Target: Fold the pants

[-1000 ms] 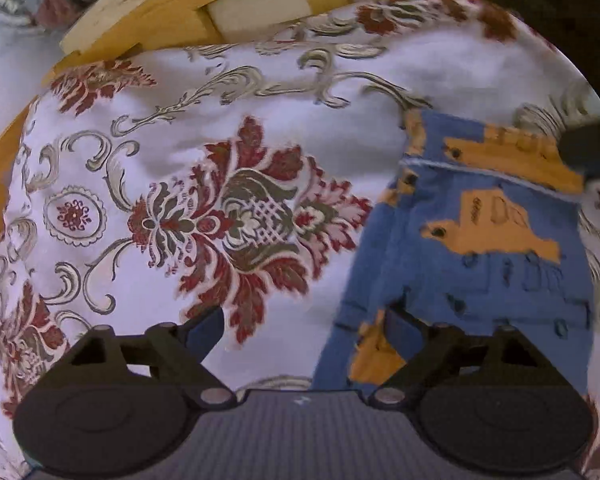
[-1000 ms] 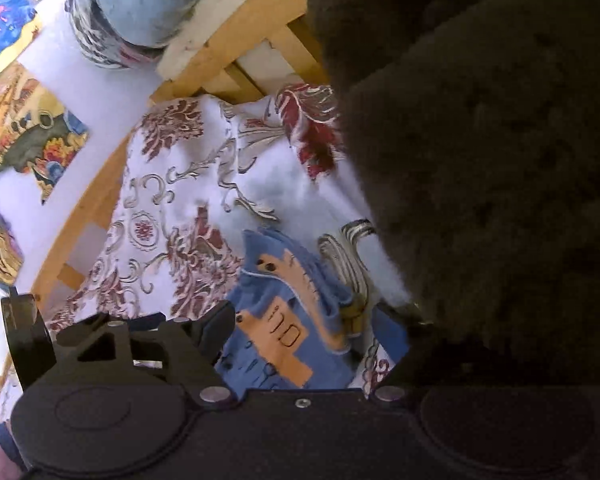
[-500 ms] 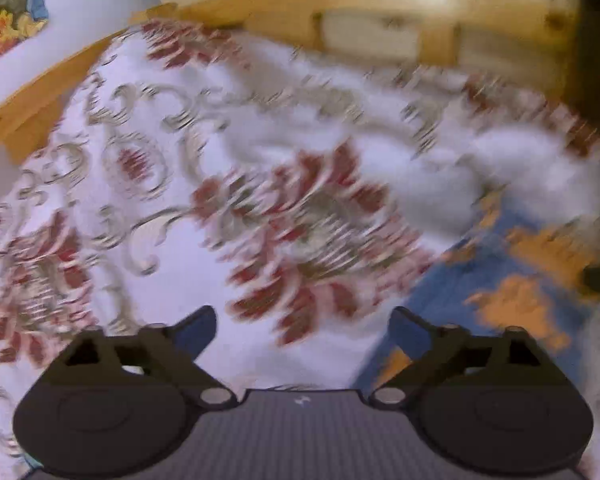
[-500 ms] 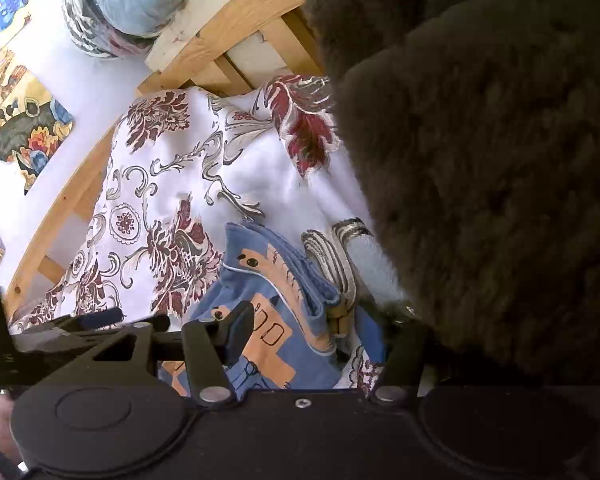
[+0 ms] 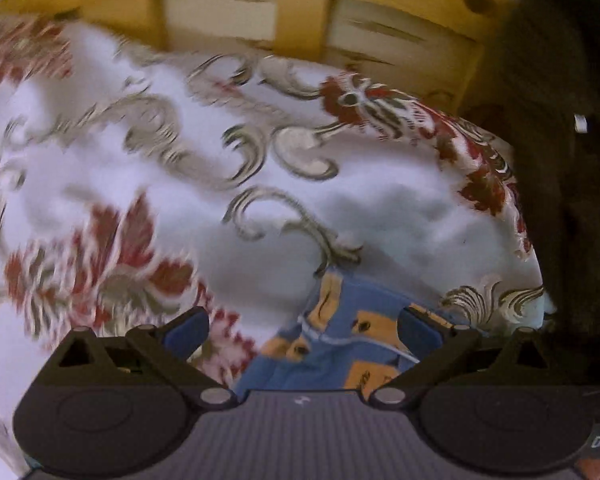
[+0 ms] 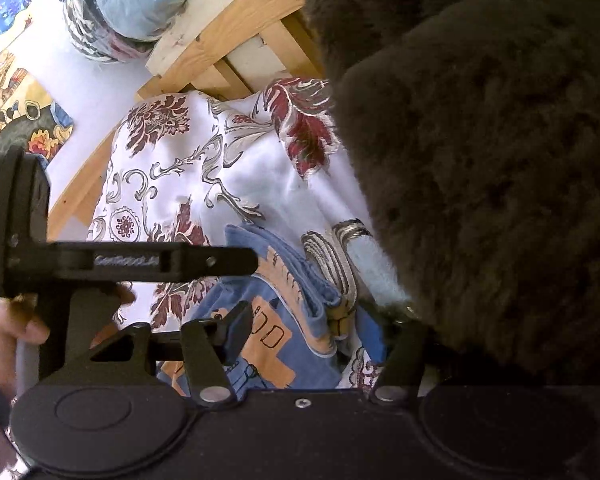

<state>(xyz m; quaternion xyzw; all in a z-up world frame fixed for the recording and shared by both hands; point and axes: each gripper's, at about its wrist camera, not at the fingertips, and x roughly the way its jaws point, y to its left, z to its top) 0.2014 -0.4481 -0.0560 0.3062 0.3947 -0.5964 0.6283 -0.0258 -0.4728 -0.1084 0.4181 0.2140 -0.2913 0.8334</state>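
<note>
Small blue pants (image 6: 276, 344) with orange patches lie on a white floral bedspread (image 6: 172, 184), close to a brown fuzzy blanket (image 6: 480, 160). My right gripper (image 6: 306, 328) is low over them, its jaws partly narrowed and standing either side of a raised fold at the pants' edge, with a wide gap left. In the left wrist view the pants (image 5: 340, 344) show low between the open fingers of my left gripper (image 5: 304, 328), which hovers just before them. The left tool (image 6: 140, 262) crosses the right wrist view, held by a hand (image 6: 12, 332).
A wooden bed frame (image 5: 300, 12) runs along the far edge of the bedspread (image 5: 260, 200). The brown blanket (image 5: 572, 200) bounds the right side. A plastic-wrapped bundle (image 6: 132, 4) and colourful pictures (image 6: 16, 120) lie beyond the frame.
My left gripper swung fast to the right, bringing the pants between its fingers and entering the right wrist view. The right gripper's jaws narrowed around the pants' fold.
</note>
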